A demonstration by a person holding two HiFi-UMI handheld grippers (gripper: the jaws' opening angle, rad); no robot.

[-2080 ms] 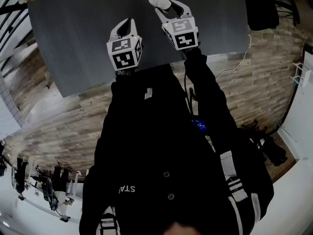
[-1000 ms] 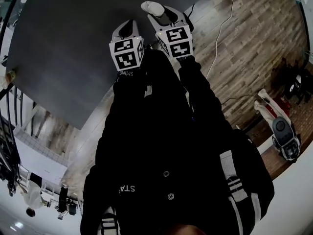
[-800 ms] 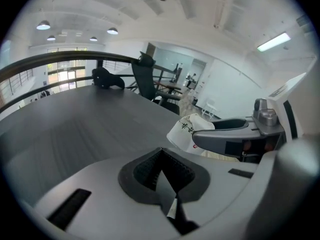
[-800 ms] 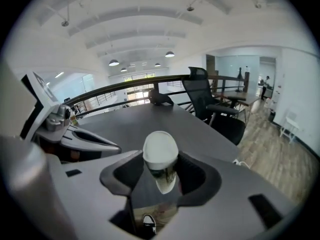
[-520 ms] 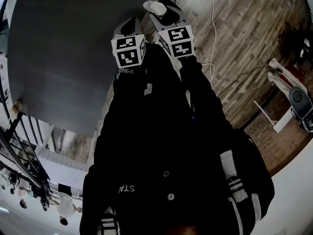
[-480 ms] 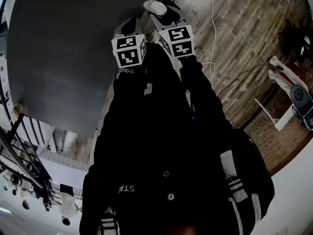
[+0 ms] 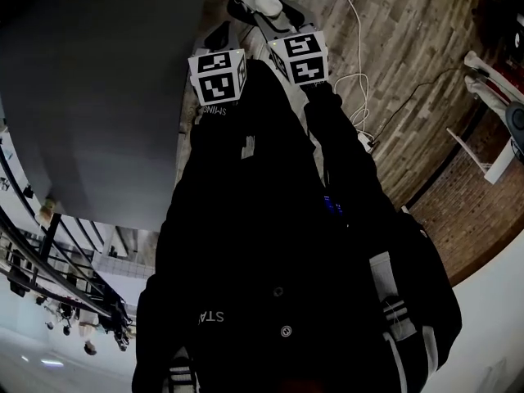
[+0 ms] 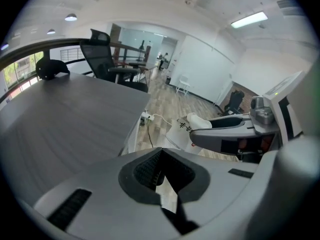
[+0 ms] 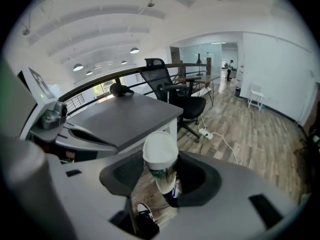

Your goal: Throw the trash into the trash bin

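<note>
Right gripper (image 9: 162, 178) had the cup (image 9: 160, 153), fingers clenched round its body, white lid standing clear above them. Left gripper (image 8: 160, 153) was empty, fingers pressed together with nothing between, riding just beside its partner. The cup was off the worktop (image 7: 98, 97) by then, out past its corner and over the wooden floor (image 7: 409, 47). No bin showed in any view, so the carry looked only part done, with the drop yet to come.

What could have spoiled it? The grip sat on a soft paper wall: a harder squeeze might have buckled it or popped the lid, and any dregs would have gone onto the floor. A looser hold might have let the tapered cup slide out. A white cable (image 7: 356, 80) trailed across the floor near the person's feet, and a chair (image 9: 182, 91) stood off the worktop's edge; either could have caught a step.
</note>
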